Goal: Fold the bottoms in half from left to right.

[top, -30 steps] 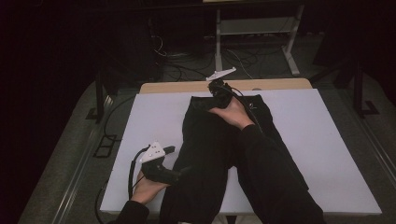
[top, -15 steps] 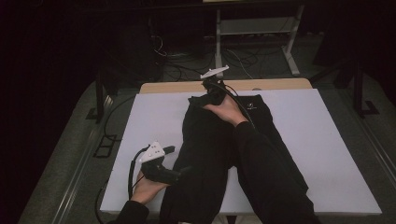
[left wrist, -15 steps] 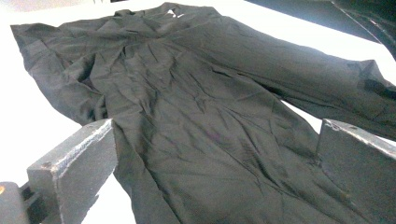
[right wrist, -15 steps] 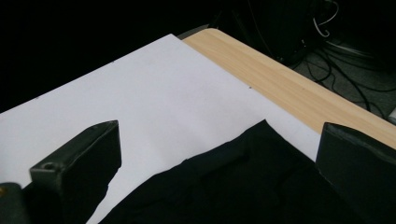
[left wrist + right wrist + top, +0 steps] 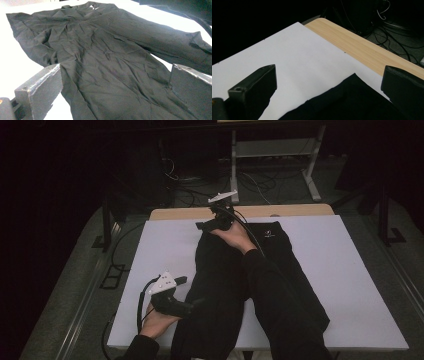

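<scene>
**Both grippers open over a black garment**

The left gripper (image 5: 192, 304) rests at the near left edge of the black garment (image 5: 235, 285), its jaws spread wide with nothing between them; its own view looks along the creased cloth (image 5: 105, 65) lying flat between the two jaws. The right gripper (image 5: 204, 225) sits at the garment's far end, jaws likewise apart and empty, pointing past a dark corner of fabric (image 5: 352, 100) toward the bare white sheet (image 5: 299, 57) beyond the garment. That sheet covers the counter (image 5: 280, 211), whose wooden strip shows just behind the garment's far end.

The work looks like flattening or folding. To do it well, I judge each gripper should take a single layer right at the garment's edge, close fully before lifting, and pull outward evenly so the creases near the middle smooth out instead of bunching.
</scene>
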`<action>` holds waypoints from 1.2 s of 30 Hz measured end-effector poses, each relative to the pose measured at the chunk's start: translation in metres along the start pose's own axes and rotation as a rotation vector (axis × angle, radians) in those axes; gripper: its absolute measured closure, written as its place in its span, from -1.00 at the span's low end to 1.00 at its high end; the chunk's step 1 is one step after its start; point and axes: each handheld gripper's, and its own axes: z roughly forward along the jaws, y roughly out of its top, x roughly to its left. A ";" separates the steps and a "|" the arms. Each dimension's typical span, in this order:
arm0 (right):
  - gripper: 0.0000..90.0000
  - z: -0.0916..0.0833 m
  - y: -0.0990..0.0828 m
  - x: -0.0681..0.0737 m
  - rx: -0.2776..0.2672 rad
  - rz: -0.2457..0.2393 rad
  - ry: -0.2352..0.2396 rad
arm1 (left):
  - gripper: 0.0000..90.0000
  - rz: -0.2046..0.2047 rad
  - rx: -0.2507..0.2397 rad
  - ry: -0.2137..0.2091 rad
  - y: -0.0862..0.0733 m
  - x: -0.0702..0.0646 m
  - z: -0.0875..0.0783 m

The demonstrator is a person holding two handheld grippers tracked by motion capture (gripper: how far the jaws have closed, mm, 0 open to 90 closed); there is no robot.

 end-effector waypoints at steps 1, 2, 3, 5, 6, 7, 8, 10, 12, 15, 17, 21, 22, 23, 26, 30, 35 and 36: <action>-1.00 0.002 0.000 0.000 0.000 0.004 0.001 | -1.00 0.000 -0.001 0.000 0.000 0.000 0.000; -1.00 0.005 0.000 0.000 -0.002 0.009 0.004 | -1.00 0.001 -0.001 0.000 0.000 0.000 0.000; -1.00 0.008 -0.001 0.000 -0.003 0.017 0.006 | -1.00 0.001 -0.001 -0.001 0.000 0.000 0.000; -1.00 0.011 -0.002 0.000 -0.003 0.022 0.007 | -1.00 0.001 -0.001 -0.002 0.000 0.000 0.000; -1.00 0.013 -0.003 0.001 -0.002 0.031 0.007 | -1.00 0.000 -0.002 -0.003 0.000 0.000 0.000; -1.00 0.019 -0.006 0.001 -0.006 0.059 0.014 | -1.00 -0.003 -0.005 -0.007 0.000 0.000 -0.001; -1.00 0.019 -0.006 0.001 -0.006 0.059 0.014 | -1.00 -0.003 -0.007 -0.008 0.000 0.000 -0.001; -1.00 0.025 -0.010 0.001 -0.006 0.083 0.014 | -1.00 -0.003 -0.009 -0.010 0.000 0.000 -0.001; -0.98 0.033 -0.015 0.003 0.009 0.087 0.001 | -1.00 -0.005 -0.012 -0.011 0.000 0.000 -0.001; -0.96 0.040 -0.021 0.004 0.028 0.094 -0.006 | -1.00 -0.004 -0.012 -0.012 0.000 0.000 -0.002; -0.96 0.044 -0.024 0.006 0.041 0.096 -0.012 | -1.00 -0.005 -0.014 -0.012 0.000 0.000 -0.002; -0.87 0.052 -0.030 0.009 0.071 0.091 -0.031 | -1.00 -0.008 -0.015 -0.010 0.000 0.000 -0.002; -0.87 0.052 -0.030 0.009 0.071 0.091 -0.031 | -1.00 -0.008 -0.015 -0.010 0.000 0.000 -0.002; -0.83 0.053 -0.031 0.009 0.079 0.094 -0.038 | -1.00 -0.008 -0.015 -0.009 0.000 0.000 -0.002; -0.69 0.056 -0.035 0.009 0.097 0.106 -0.055 | -1.00 -0.008 -0.015 -0.007 0.000 0.001 -0.002; -0.53 0.059 -0.038 0.010 0.119 0.113 -0.061 | -1.00 -0.005 -0.012 -0.006 0.000 0.001 -0.002; -0.27 0.064 -0.043 0.013 0.148 0.119 -0.084 | -1.00 -0.005 -0.015 -0.006 0.000 0.001 -0.002; -0.21 0.064 -0.044 0.014 0.147 0.125 -0.089 | -1.00 -0.005 -0.015 -0.006 0.000 0.001 -0.002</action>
